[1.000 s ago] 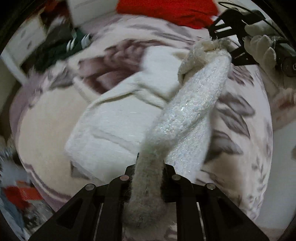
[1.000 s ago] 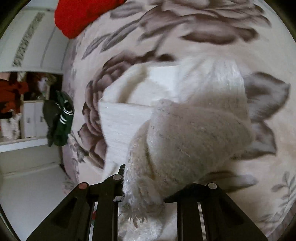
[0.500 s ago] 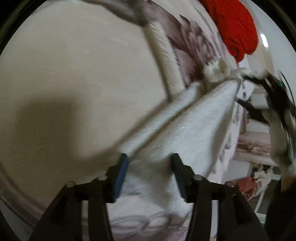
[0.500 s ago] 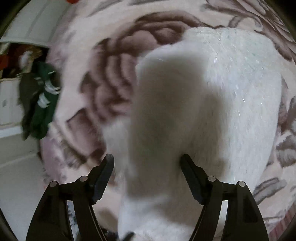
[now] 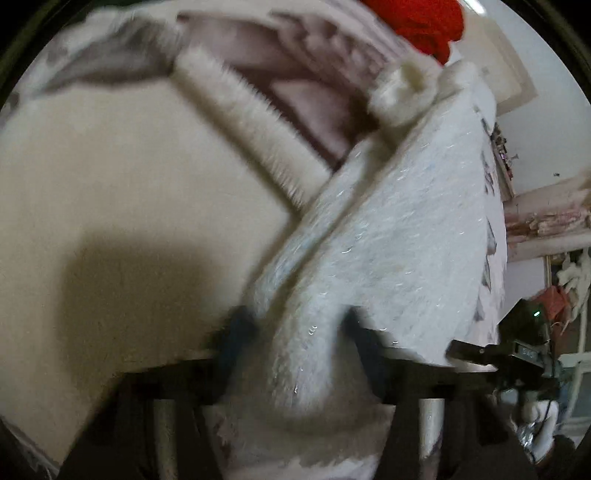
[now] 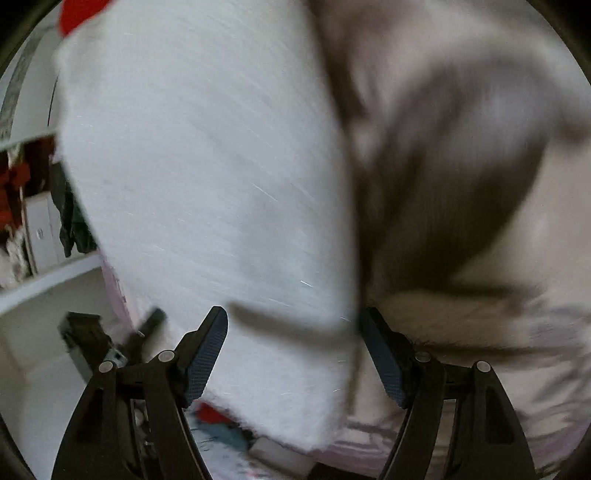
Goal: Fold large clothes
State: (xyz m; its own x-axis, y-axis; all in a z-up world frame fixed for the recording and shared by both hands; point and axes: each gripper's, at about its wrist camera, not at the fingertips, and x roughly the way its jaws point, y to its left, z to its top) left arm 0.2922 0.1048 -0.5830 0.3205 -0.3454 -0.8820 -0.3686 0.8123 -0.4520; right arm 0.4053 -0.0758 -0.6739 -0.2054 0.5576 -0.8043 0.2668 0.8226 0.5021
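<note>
A fluffy white sweater (image 5: 388, 251) with glittery threads lies folded on the floral bedspread (image 5: 110, 177). Its folded edge bulges between the spread jaws of my left gripper (image 5: 295, 332), which is open around it. Its cuff (image 5: 402, 92) curls at the far end. In the right wrist view the sweater (image 6: 192, 177) fills the left and middle. My right gripper (image 6: 295, 343) is open wide, its blue-padded fingertips (image 6: 207, 350) on either side of the sweater's near edge. Both views are blurred.
A red garment (image 5: 424, 22) lies at the far end of the bed. The right gripper's black body (image 5: 517, 350) shows at the left view's right edge. A dark green garment (image 6: 74, 221) and white furniture (image 6: 48, 236) stand left of the bed.
Both grippers were shut on the sweater a second ago and have opened. The sweater has dropped flat onto the bed, and both grippers have moved low and close over it.
</note>
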